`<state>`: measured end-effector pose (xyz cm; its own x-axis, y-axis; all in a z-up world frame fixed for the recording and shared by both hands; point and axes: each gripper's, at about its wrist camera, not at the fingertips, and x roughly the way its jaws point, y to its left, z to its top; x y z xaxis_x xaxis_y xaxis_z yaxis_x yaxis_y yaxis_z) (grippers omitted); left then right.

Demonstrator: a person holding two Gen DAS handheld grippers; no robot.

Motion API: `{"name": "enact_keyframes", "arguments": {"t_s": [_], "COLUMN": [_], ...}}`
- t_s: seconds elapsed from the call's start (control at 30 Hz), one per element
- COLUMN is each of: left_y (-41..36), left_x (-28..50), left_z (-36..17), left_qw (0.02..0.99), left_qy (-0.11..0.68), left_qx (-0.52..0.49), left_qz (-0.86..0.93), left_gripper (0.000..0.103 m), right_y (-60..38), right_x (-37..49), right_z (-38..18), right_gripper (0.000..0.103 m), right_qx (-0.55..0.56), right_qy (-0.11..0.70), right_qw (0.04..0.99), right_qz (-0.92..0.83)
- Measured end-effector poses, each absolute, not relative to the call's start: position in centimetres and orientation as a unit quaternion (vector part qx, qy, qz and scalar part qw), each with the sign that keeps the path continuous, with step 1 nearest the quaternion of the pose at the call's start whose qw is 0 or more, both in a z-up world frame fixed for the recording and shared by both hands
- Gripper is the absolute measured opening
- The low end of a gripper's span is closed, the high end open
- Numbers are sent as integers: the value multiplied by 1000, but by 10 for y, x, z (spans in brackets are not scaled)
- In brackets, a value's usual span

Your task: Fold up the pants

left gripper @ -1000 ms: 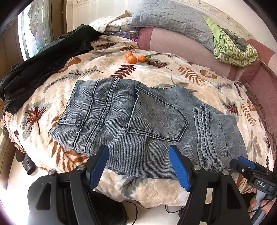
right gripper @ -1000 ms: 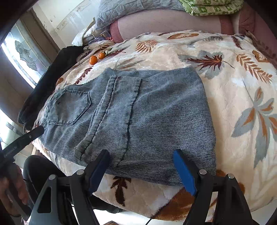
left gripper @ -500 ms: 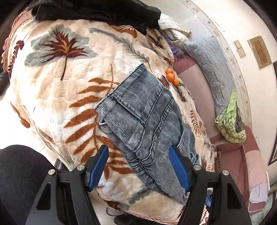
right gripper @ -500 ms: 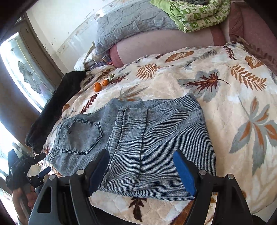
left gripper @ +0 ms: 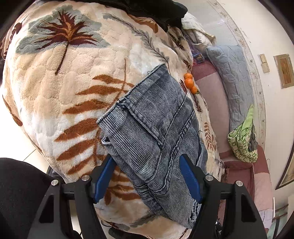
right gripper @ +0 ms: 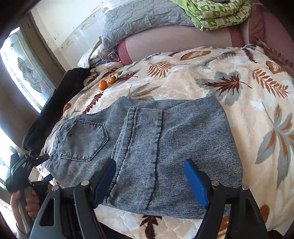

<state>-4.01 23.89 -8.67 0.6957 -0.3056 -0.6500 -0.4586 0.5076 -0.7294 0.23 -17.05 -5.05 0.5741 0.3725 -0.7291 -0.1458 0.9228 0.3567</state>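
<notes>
Grey-blue jeans (right gripper: 165,143) lie folded on a leaf-patterned blanket (right gripper: 238,73), back pocket up at the left end. In the left wrist view the jeans (left gripper: 152,132) run away from me, waistband end nearest. My left gripper (left gripper: 147,178) is open, its blue fingers either side of the waistband end. It also shows in the right wrist view (right gripper: 27,165), held by a hand at the bed's left edge. My right gripper (right gripper: 150,182) is open over the jeans' near edge, holding nothing.
Small oranges (right gripper: 106,83) lie on the blanket beyond the jeans. A black garment (right gripper: 55,108) drapes along the left edge. A grey pillow (right gripper: 147,20) and a green folded cloth (right gripper: 216,12) rest on the pink headboard cushion.
My left gripper swung around to the waistband end and closed in on it. My right gripper drew back a little from the jeans. The jeans have not moved.
</notes>
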Motion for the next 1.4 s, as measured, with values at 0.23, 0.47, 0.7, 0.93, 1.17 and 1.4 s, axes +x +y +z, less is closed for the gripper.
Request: {"name": "enact_keyframes", "arguments": {"t_s": [0.23,0.47,0.7,0.93,1.17,1.4], "left_y": [234,222,234,234,230,232], "left_x": [-23,-11,-14,-14,-18,-18], "left_z": [-70,-60,-84,-85,-72,-76], "left_qw": [796,845,831,842,865,859], "left_qy": [365,362,356,350,328,337], "left_qx": [-480,-391,-426,-409,-379,-386], "left_qz": [58,53,32,21,9,11], "left_gripper": [55,19,48,20,16,16], "right_y": [-181,-186,-186,-182,-140,-37], "right_x": [1,2,3,3,19,95], "right_z": [-50,-52,-60,-58,-23,-48], "right_gripper": [79,79,79,79,79,79], "right_qx": [147,150,138,120,158,182], "right_qy": [435,436,448,447,462,570], "right_qw": [876,877,875,880,856,757], "right_qz": [147,137,123,105,169,261]}}
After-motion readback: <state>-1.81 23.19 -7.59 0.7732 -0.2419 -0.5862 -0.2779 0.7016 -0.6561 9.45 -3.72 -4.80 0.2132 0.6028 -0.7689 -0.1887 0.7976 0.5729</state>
